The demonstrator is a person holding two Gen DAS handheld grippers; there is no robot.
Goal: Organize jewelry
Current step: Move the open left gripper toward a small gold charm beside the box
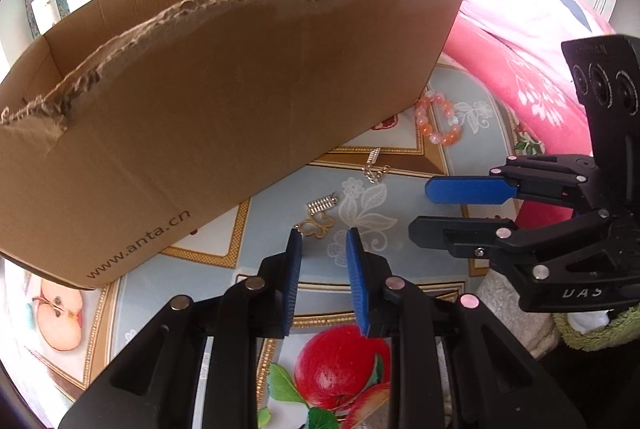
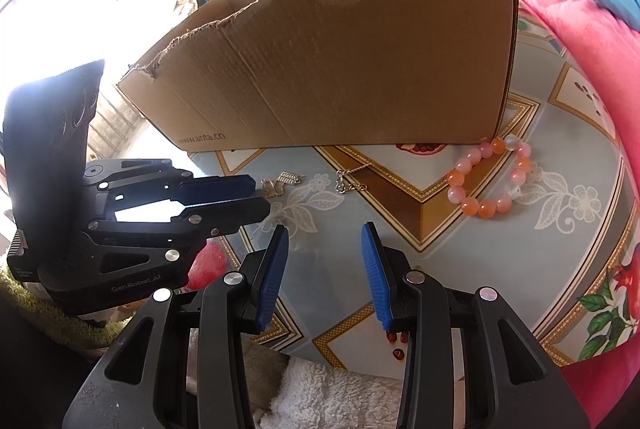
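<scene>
Jewelry unsorted: beaded bracelet (image 2: 490, 177), silver chain (image 2: 350, 181) and gold butterfly pendant (image 1: 318, 217) lie on the tablecloth (image 2: 400, 229) before the cardboard box (image 2: 340, 69); left gripper (image 1: 324, 241) and right gripper (image 2: 325, 233) part-spread, empty.

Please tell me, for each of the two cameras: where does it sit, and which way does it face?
Left wrist: on the left claw, looking down at a brown cardboard box; the right claw shows.
Right wrist: on the right claw, facing the box; the left claw shows.
Shared: box, pink-orange bead bracelet.

Fruit-print tablecloth (image 1: 280, 197), pink bedding (image 1: 520, 41), perhaps blanket
</scene>
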